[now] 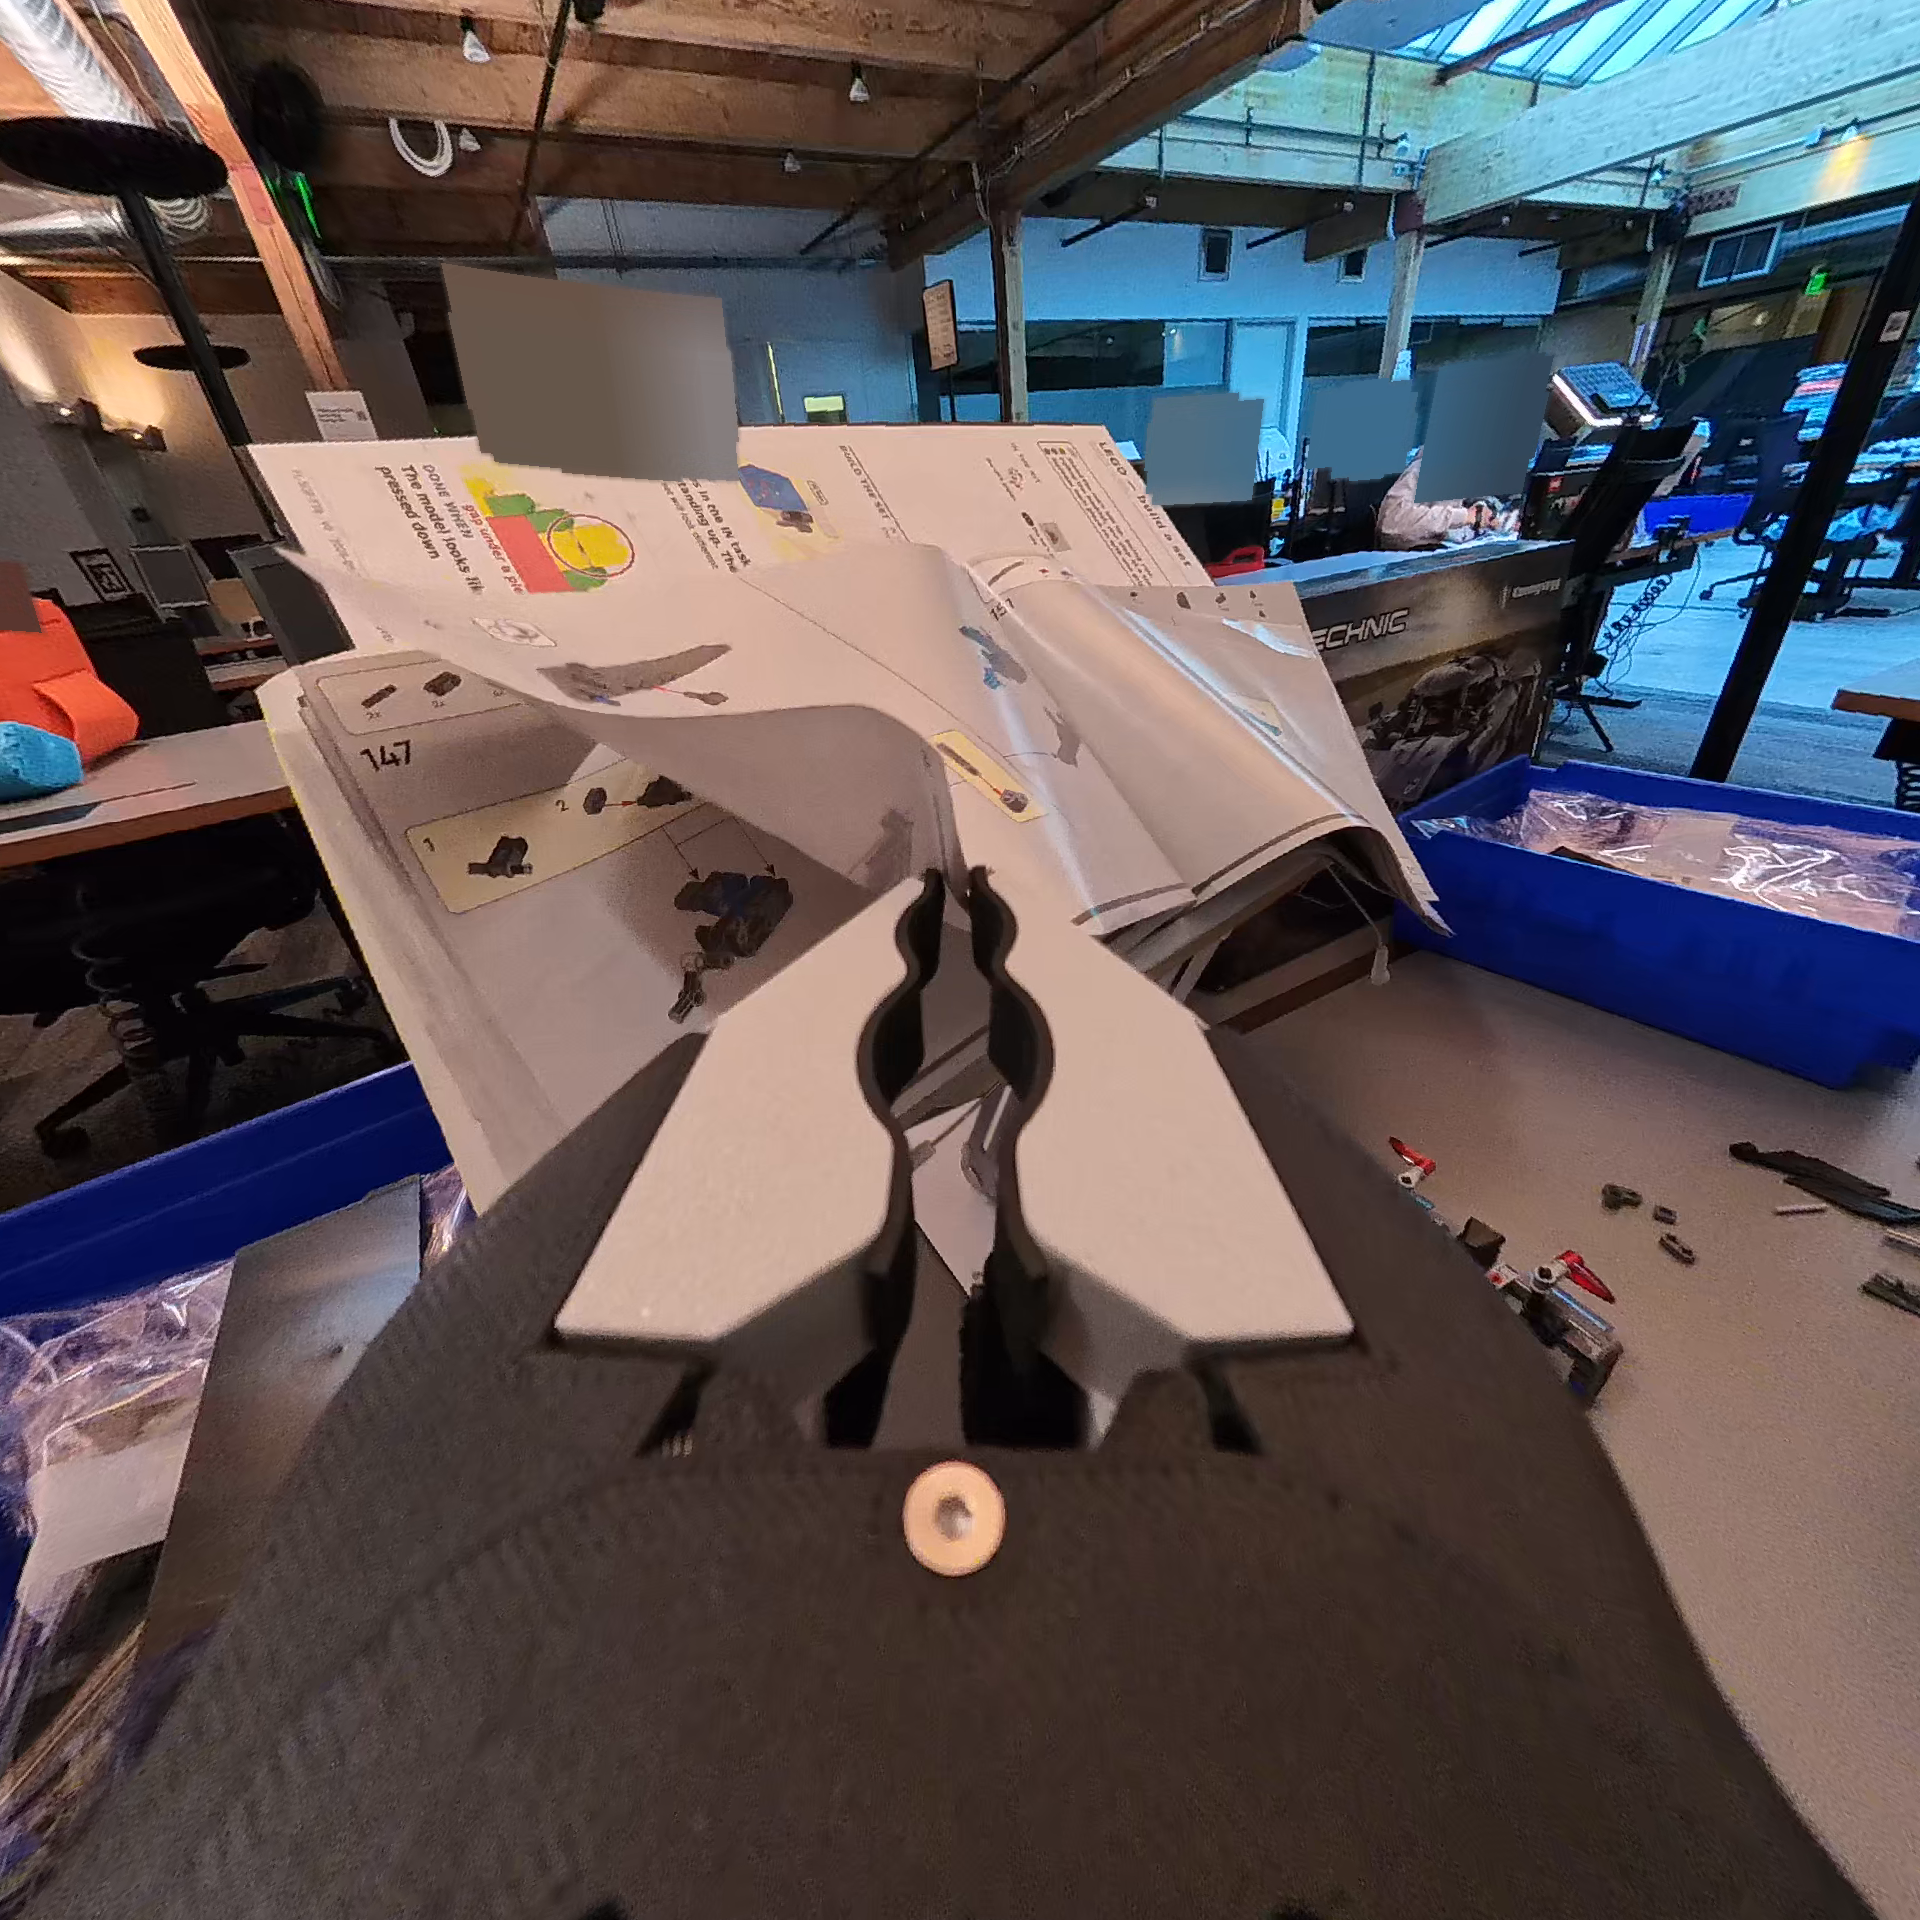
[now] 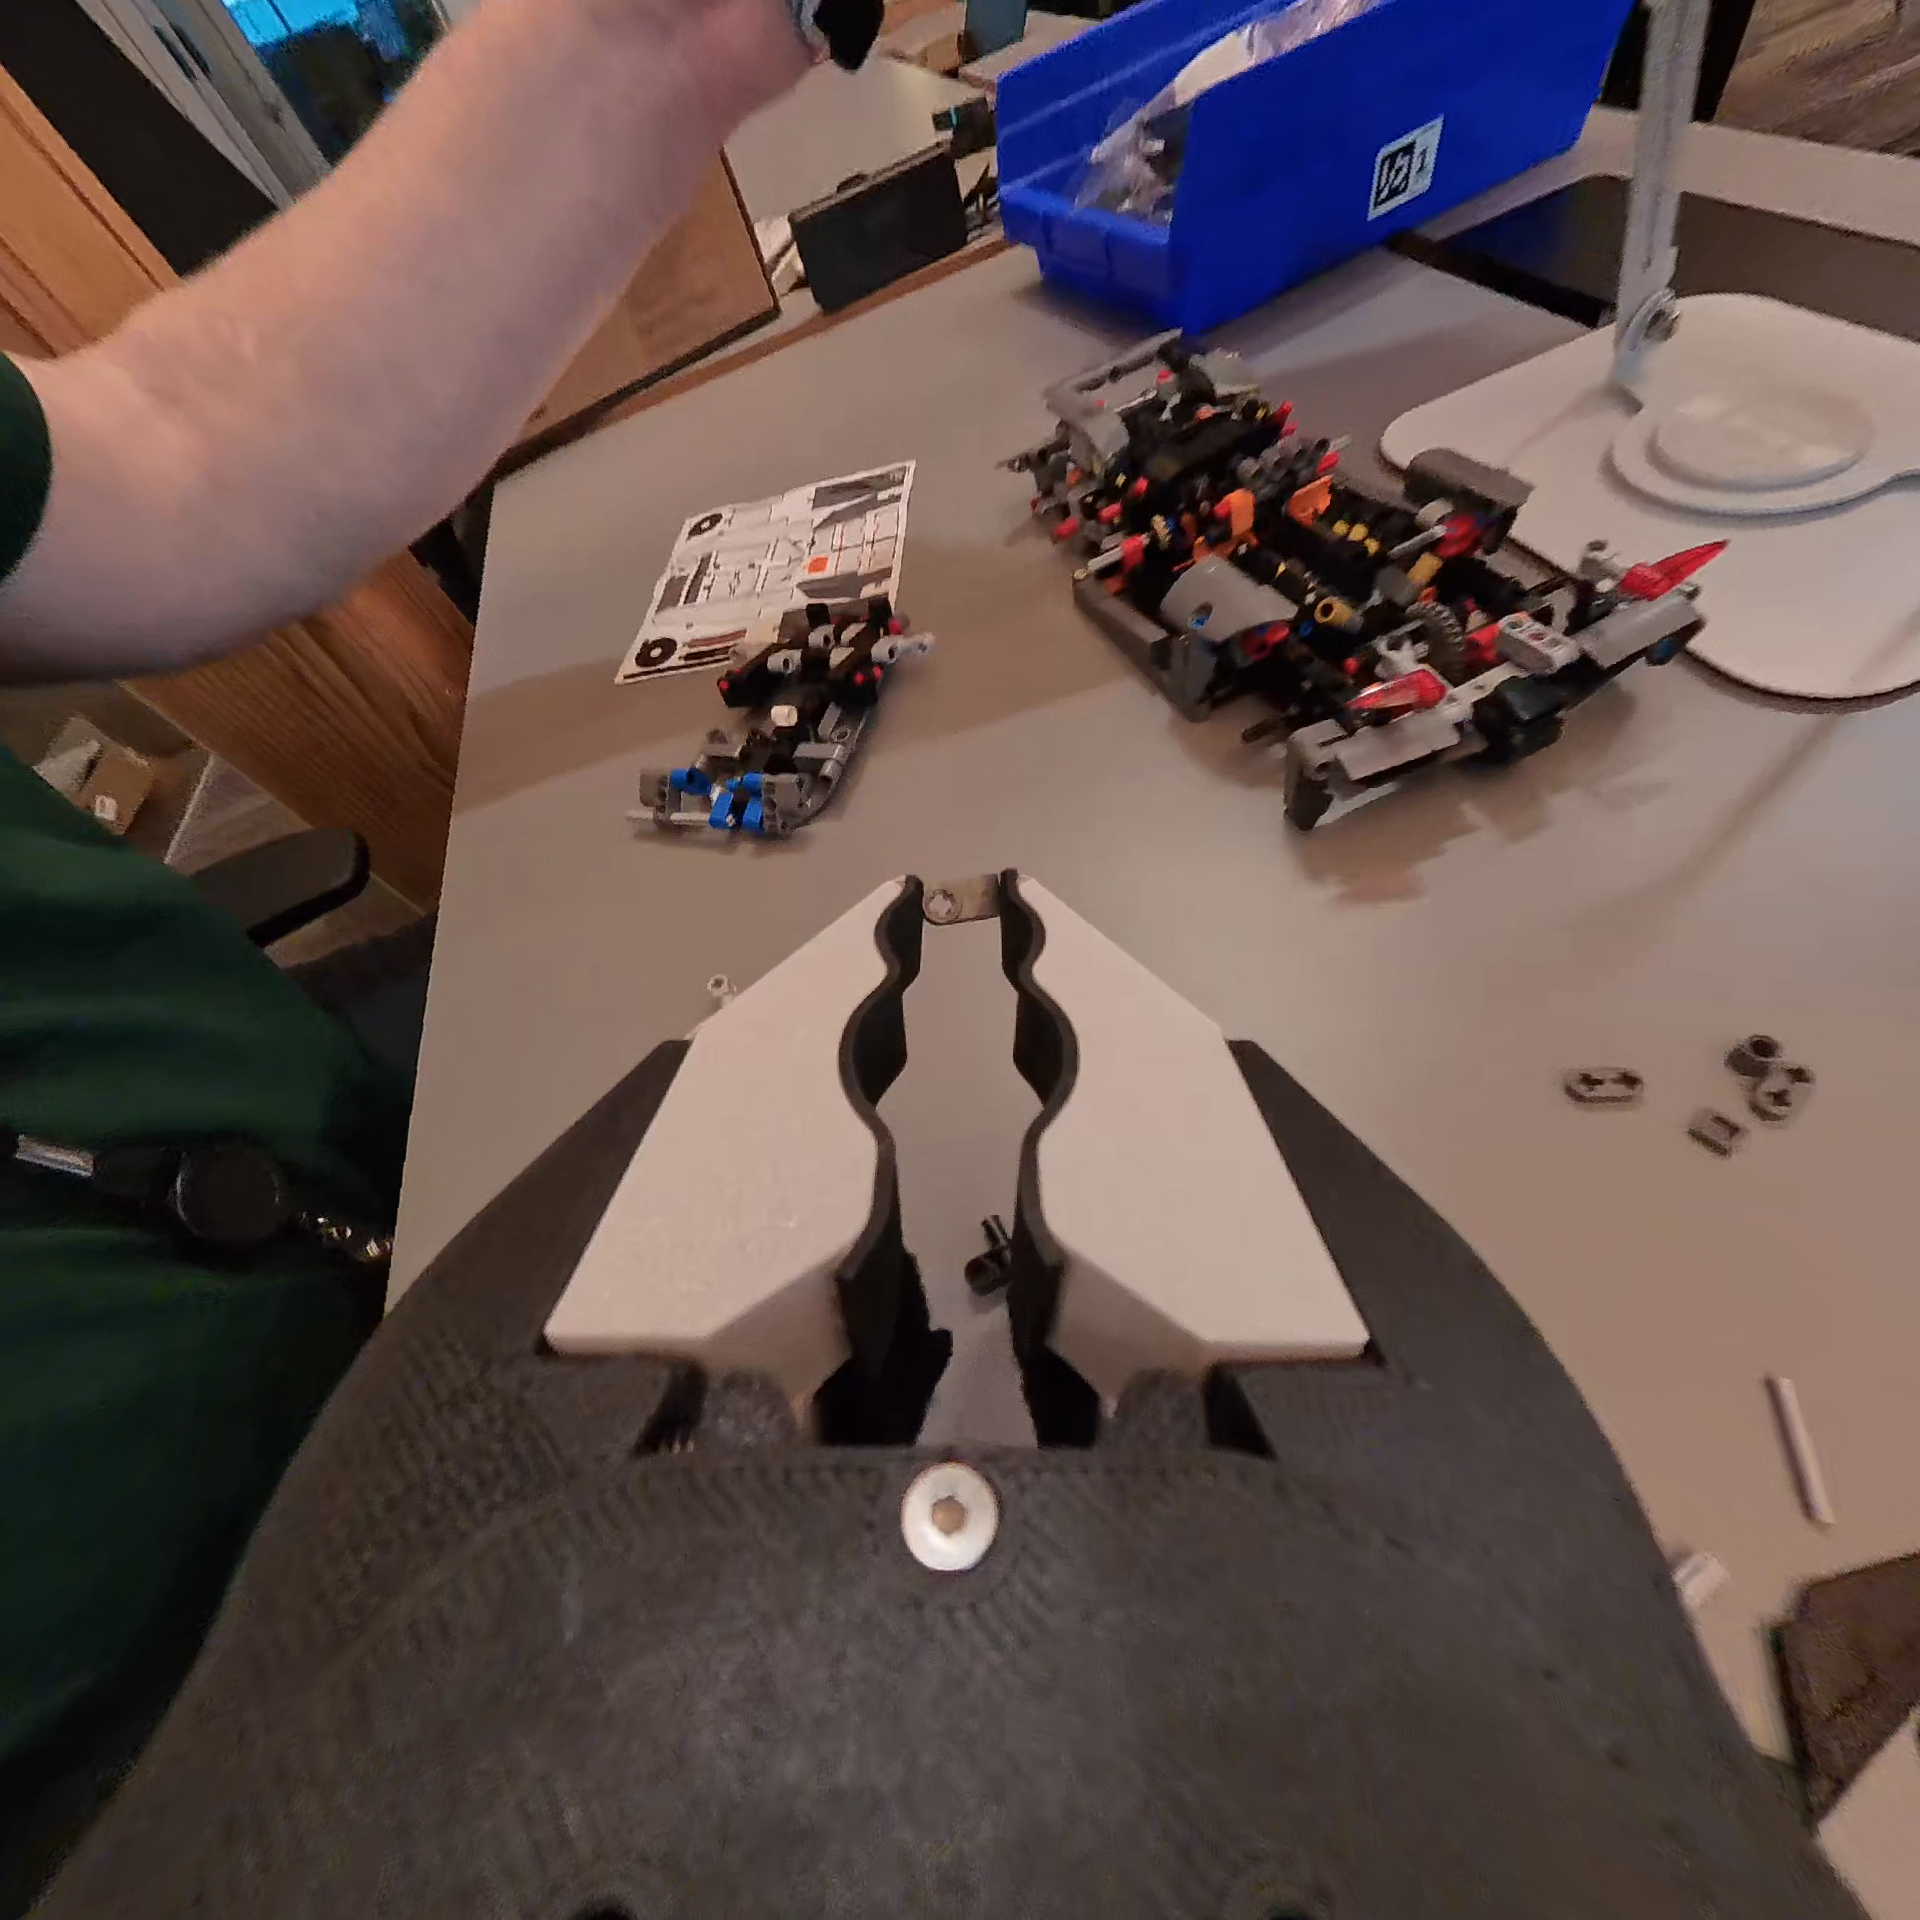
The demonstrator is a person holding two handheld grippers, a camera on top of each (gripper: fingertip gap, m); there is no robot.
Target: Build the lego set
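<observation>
Right wrist view alone shows the grey table carrying the big lego chassis far ahead to the right, beside a white lamp base, with a blue bin behind it. A smaller lego sub-assembly lies ahead to the left, partly on a sticker sheet. The right gripper is clamped on a small grey piece at its fingertips, well short of both builds. Left wrist view alone shows the open instruction booklet propped upright; the left gripper is nearly together, pinching a curled page. Loose parts lie to its right.
</observation>
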